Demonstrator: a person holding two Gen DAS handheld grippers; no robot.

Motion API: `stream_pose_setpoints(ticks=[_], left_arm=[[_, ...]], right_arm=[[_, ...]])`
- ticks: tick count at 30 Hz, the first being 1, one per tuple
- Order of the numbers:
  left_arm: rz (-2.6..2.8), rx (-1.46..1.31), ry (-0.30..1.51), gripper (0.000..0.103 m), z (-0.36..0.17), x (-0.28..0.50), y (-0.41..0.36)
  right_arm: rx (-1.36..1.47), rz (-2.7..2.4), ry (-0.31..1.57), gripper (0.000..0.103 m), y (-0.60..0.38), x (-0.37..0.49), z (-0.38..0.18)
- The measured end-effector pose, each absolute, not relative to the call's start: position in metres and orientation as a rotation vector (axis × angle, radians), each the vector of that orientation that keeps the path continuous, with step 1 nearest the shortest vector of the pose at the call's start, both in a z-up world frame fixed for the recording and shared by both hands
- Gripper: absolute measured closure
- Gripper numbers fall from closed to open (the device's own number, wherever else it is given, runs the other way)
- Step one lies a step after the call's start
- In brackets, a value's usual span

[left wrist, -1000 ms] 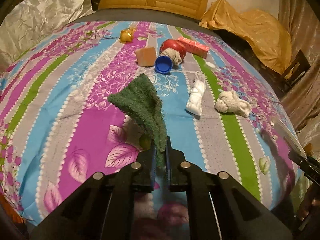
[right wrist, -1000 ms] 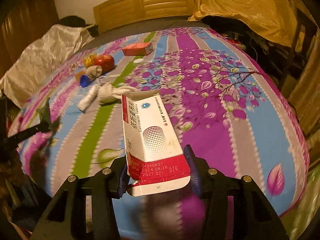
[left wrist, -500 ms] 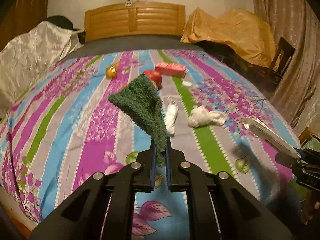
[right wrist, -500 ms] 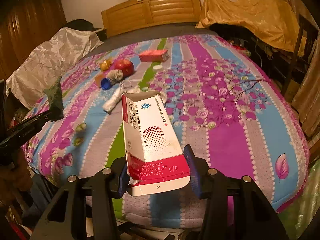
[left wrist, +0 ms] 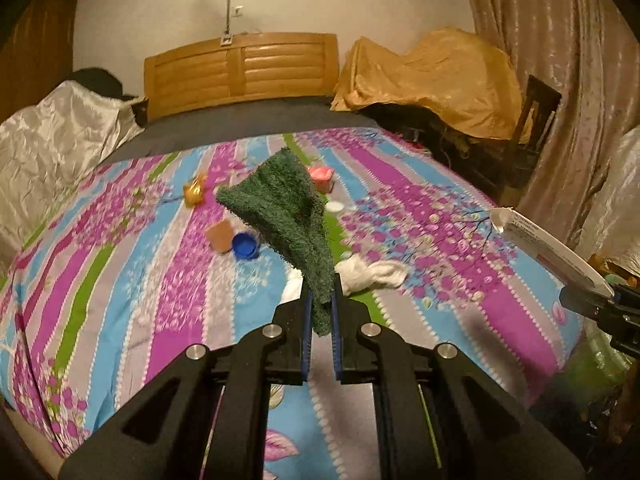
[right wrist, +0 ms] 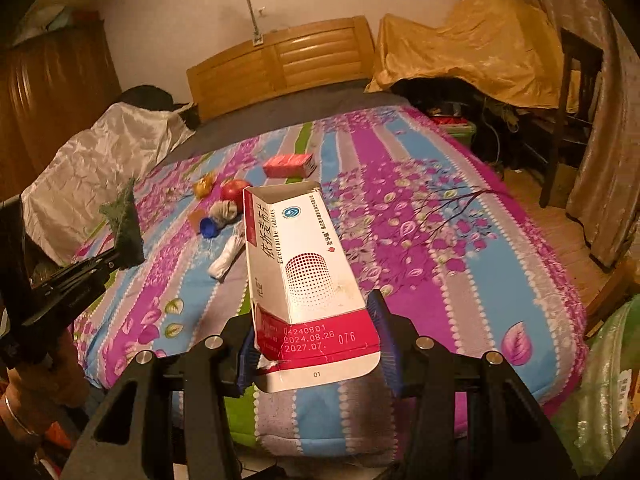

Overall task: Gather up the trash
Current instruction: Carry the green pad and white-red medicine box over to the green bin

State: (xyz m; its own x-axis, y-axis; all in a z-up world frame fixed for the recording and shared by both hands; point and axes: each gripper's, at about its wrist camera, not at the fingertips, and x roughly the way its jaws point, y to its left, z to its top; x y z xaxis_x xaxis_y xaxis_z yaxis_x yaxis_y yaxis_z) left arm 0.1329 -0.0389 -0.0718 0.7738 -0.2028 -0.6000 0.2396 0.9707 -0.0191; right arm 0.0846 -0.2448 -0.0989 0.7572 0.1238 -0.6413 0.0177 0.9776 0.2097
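Note:
My left gripper (left wrist: 321, 304) is shut on a dark green scouring pad (left wrist: 288, 216), which stands up from the jaws above the bed. My right gripper (right wrist: 316, 332) is shut on a white and red medicine carton (right wrist: 300, 264), open at its far end. In the left wrist view that carton (left wrist: 548, 248) shows at the right edge. In the right wrist view the green pad (right wrist: 126, 228) shows at the left. On the striped bedspread (left wrist: 120, 264) lie a blue cap (left wrist: 245, 245), a brown square (left wrist: 219, 236), a white crumpled cloth (left wrist: 372, 274), a gold wrapper (left wrist: 193, 192) and a pink box (right wrist: 288, 165).
A red apple (right wrist: 233, 191), a grey wad (right wrist: 224, 211) and a white roll (right wrist: 226, 258) lie mid-bed. Wooden headboard (left wrist: 240, 70) at the back, silver cover (left wrist: 60, 136) left, covered furniture and a chair (left wrist: 536, 120) right. A green plastic bag (right wrist: 608, 380) sits by the bed's near right corner.
Both grippers have risen and drawn back from the bed with their loads still held. The bed now looks farther away and more of the room shows.

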Motion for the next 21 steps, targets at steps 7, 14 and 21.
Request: stream_pose_setpoints(ticks=[7,14,21], left_arm=[[-0.271,0.113,0.614,0.097,-0.051,0.137,-0.077],[-0.306,0.156,0.595,0.097,-0.036,0.139,-0.113],[-0.367,0.192,0.56,0.097,-0.02,0.138,-0.152]], right_arm=[[0.218,0.003,0.667,0.052,-0.264,0.068,-0.081],[0.228,-0.062,0.613,0.052,-0.29,0.051,-0.061],[0.246,-0.141,0.555,0.052,-0.326,0.029,-0.041]])
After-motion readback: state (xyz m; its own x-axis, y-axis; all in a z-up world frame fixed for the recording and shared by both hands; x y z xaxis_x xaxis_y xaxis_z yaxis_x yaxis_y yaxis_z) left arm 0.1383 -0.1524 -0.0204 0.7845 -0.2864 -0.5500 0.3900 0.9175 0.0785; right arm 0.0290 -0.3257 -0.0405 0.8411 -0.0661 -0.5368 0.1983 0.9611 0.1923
